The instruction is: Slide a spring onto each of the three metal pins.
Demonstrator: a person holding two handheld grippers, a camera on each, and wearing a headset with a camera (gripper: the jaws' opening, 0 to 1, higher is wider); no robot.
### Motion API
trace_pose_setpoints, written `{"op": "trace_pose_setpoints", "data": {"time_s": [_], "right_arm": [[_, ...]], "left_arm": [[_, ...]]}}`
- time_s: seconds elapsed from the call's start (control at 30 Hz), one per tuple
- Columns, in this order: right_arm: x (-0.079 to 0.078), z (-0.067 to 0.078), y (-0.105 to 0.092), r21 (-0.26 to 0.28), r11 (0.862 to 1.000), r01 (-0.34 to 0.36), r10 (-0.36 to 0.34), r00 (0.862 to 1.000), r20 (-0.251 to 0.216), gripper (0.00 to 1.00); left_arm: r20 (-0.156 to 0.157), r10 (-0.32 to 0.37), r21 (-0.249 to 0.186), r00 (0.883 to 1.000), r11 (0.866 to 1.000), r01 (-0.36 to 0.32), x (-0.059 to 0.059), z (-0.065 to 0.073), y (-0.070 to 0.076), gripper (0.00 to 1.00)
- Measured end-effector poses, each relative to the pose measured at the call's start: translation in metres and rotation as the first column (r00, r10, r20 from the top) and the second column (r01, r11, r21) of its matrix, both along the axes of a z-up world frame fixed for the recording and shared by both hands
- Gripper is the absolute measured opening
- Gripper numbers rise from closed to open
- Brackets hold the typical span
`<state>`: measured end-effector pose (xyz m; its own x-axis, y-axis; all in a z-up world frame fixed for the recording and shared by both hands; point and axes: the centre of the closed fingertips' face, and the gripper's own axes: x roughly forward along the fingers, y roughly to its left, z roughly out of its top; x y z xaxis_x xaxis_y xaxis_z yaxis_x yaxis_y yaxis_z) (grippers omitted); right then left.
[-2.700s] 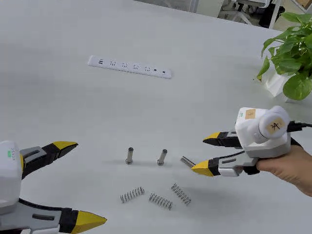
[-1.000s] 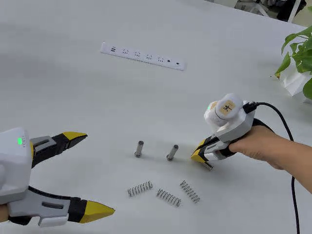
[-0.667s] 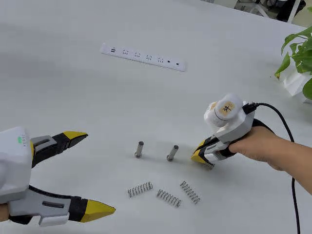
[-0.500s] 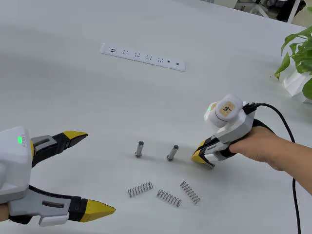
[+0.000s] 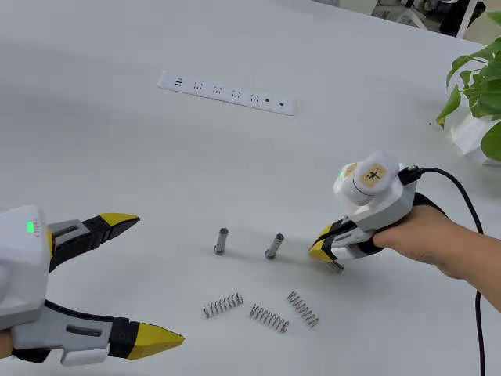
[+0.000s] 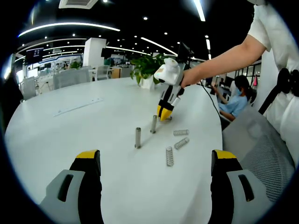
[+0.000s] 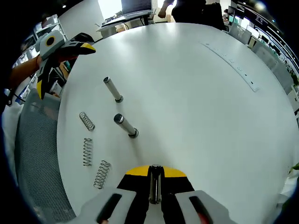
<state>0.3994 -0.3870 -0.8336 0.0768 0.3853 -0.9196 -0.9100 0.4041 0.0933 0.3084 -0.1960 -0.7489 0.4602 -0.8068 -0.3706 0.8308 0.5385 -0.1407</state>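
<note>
The right gripper (image 5: 327, 254), open earlier, now pinches the third pin (image 7: 155, 183), apparently securely. The left gripper (image 5: 153, 280), spread, can fetch a spring (image 5: 222, 304).

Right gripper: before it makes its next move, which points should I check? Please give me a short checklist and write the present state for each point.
1. The right gripper has a firm grip on the held pin: ok, the jaws are closed on it.
2. The held pin is lifted off the table: cannot tell, its end is at the surface.
3. The other two pins stand upright: ok.
4. The three springs lie loose and apart, none on a pin: ok.
5. The left gripper is open and free to take a spring: ok.
</note>
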Motion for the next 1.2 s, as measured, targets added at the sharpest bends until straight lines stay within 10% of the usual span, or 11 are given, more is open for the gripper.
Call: {"op": "trace_pose_setpoints", "data": {"time_s": [1.2], "right_arm": [[-0.012, 0.028, -0.018, 0.077, 0.996, 0.052, -0.057, 0.996, 0.072, 0.04]], "left_arm": [[0.006, -0.02, 0.002, 1.0, 1.0, 0.02, -0.003, 0.003, -0.004, 0.98]]}}
